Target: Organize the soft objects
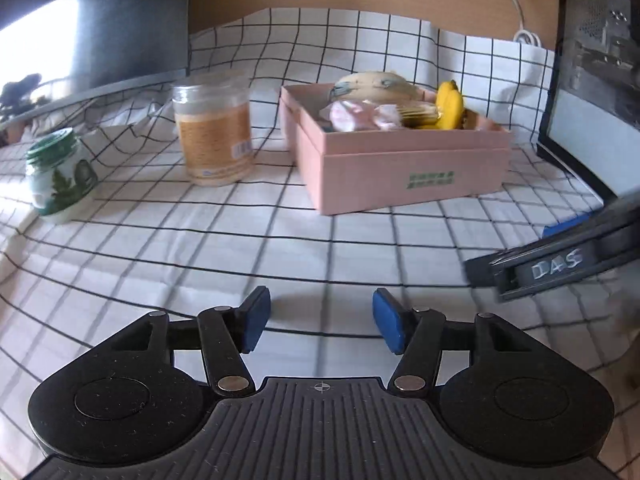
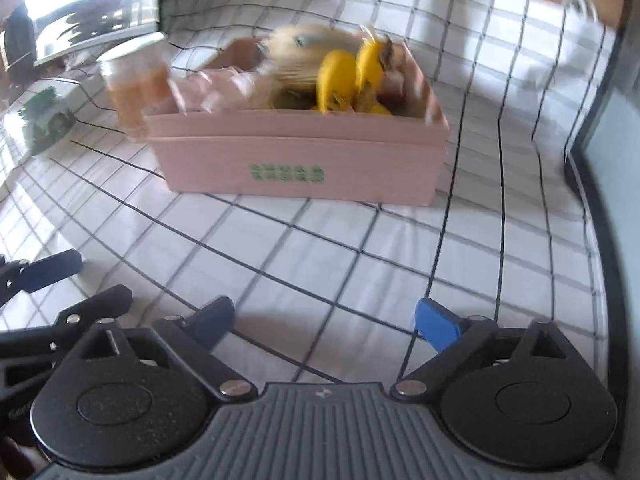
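Note:
A pink cardboard box (image 1: 400,168) stands on the checked cloth, a short way ahead of both grippers. It holds a beige plush toy (image 1: 376,84), a yellow banana plush (image 1: 448,106) and a pale pink cloth (image 1: 352,116). The right wrist view, blurred, shows the same box (image 2: 300,160) with the yellow plush (image 2: 340,76) on top. My left gripper (image 1: 320,314) is open over bare cloth, nothing between its blue pads. My right gripper (image 2: 324,314) stands wide open and empty, low over the cloth. One of its fingers (image 1: 556,270) shows at the right of the left wrist view.
A clear jar with an orange label (image 1: 214,132) and a green-and-white jar (image 1: 60,172) stand left of the box. A dark screen (image 1: 120,20) rises at the back left, a black device (image 1: 592,80) at the right. A white cable (image 1: 520,20) hangs behind.

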`<act>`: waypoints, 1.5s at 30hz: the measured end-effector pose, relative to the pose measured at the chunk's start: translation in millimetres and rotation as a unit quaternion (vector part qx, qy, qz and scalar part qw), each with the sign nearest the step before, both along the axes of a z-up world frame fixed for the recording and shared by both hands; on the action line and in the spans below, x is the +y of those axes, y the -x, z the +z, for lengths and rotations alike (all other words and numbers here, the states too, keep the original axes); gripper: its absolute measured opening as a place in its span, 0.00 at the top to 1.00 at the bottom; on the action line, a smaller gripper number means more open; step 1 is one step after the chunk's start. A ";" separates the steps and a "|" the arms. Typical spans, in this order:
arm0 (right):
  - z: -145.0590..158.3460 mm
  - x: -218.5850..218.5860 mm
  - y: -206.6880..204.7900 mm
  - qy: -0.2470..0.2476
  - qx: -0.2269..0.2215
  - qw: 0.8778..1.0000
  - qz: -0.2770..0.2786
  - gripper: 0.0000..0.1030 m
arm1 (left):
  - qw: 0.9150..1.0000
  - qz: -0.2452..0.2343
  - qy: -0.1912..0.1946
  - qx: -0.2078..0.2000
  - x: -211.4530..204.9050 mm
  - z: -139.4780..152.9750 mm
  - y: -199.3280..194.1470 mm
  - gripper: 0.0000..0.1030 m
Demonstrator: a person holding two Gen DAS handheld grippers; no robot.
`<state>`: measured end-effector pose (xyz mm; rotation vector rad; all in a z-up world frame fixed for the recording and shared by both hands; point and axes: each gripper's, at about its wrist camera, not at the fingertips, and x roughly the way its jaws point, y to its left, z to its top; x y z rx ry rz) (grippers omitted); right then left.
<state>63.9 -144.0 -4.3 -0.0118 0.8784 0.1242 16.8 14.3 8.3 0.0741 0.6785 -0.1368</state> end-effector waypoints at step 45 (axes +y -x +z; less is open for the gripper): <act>-14.6 -16.4 20.5 -0.010 -0.102 0.995 -0.003 0.00 | 0.995 0.096 -0.005 -0.014 -22.6 -3.7 4.1 0.37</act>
